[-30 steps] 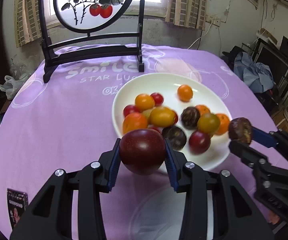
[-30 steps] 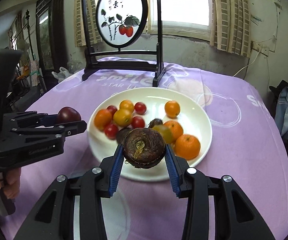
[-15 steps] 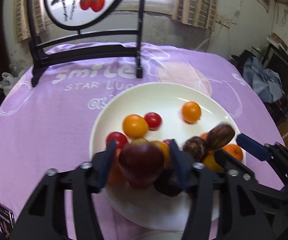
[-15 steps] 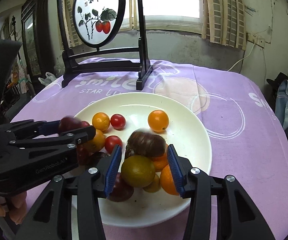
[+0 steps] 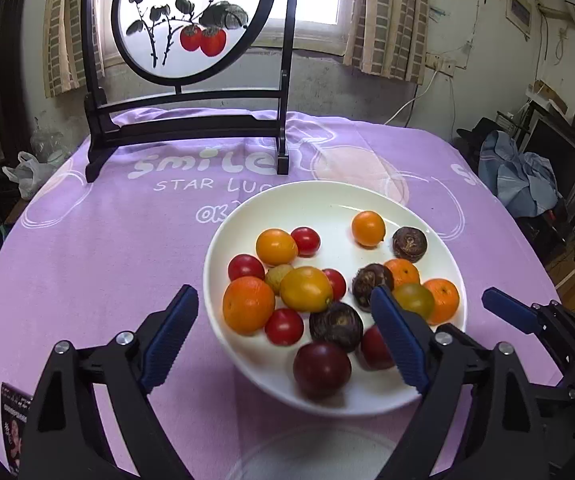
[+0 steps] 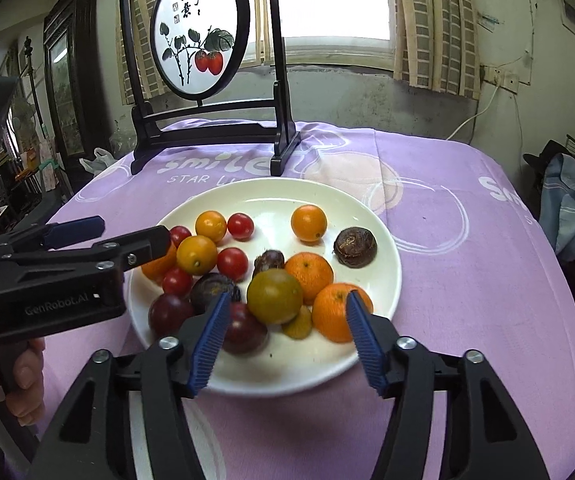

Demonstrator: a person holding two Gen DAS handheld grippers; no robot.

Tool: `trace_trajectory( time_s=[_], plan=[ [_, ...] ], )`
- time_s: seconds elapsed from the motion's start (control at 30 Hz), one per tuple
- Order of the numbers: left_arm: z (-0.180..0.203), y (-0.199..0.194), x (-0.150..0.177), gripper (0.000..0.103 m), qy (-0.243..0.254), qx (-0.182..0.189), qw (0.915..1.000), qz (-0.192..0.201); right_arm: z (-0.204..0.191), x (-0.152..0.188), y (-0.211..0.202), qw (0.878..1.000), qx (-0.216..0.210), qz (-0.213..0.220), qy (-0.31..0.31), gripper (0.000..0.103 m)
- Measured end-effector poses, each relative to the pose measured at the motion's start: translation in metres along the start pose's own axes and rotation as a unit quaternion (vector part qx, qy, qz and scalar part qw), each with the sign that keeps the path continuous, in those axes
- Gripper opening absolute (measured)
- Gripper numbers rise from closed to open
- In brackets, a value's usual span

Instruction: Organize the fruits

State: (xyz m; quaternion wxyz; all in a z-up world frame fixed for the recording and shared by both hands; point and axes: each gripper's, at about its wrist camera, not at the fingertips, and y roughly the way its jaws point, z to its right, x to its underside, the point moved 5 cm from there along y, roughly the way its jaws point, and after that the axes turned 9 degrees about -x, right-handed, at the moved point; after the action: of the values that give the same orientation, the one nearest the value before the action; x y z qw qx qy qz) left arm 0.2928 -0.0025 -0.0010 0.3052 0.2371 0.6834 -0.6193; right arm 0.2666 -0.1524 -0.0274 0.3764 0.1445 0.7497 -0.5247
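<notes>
Purple-clothed bench [image 5: 87, 264] w/ plate [image 5: 327, 200] dead ahead of both grippers, left gripper [image 5: 283, 340] & right gripper [image 6: 285, 332] fingers wide, empty, rim-level.

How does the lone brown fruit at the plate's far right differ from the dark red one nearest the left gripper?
The brown fruit looks rough and matte; the dark red fruit is smooth and glossy. The brown one lies apart toward the far rim; the red one lies at the near edge against other fruit. Both are round and rest on the plate.
</notes>
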Motion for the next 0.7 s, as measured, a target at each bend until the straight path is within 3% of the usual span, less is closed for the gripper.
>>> trace_trajectory(
  time_s=[0.37,0.7],
  plan=[
    [-0.018,-0.054,0.049,0.096,-0.003,-0.007,0.9998,0.020,-0.022,0.053,-0.034,0.999,0.031,-0.018,-0.013,0.080],
    [-0.029,-0.075,0.087,0.098,-0.008,-0.015,0.9997,0.018,-0.028,0.075,-0.049,0.999,0.044,-0.009,-0.023,0.093]
  ],
)
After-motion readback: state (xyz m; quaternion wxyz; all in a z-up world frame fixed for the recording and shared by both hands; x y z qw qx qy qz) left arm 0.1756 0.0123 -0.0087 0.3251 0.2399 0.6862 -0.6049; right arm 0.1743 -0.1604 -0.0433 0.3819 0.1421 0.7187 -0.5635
